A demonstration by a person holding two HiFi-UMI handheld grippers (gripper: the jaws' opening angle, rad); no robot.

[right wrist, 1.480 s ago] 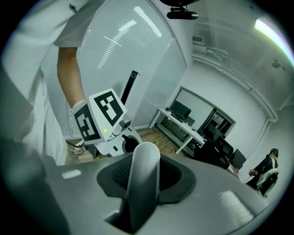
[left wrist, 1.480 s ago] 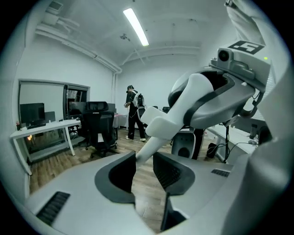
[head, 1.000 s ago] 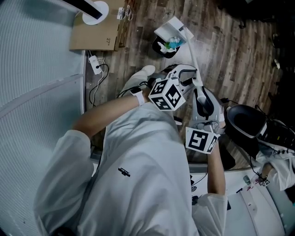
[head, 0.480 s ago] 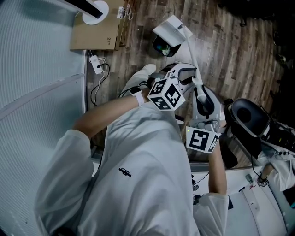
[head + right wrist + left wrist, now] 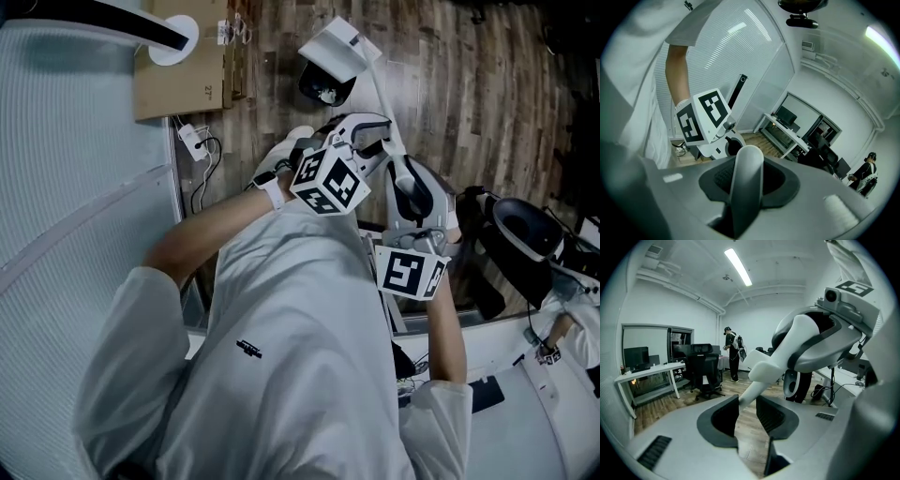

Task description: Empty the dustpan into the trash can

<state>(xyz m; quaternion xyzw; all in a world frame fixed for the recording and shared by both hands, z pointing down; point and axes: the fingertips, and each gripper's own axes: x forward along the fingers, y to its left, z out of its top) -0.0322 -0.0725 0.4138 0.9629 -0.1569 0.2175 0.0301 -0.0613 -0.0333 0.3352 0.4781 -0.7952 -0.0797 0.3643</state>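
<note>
Wooden floor [image 5: 487, 103] carries the small black trash can [image 5: 317, 90], with the white dustpan [image 5: 336, 47] tipped just over its mouth, its long handle [image 5: 384, 98] clamped by both left gripper [image 5: 747, 409] and right gripper [image 5: 745, 183]; dumping looks under way, and next likely calls for a steeper tilt, lip kept over the rim
</note>
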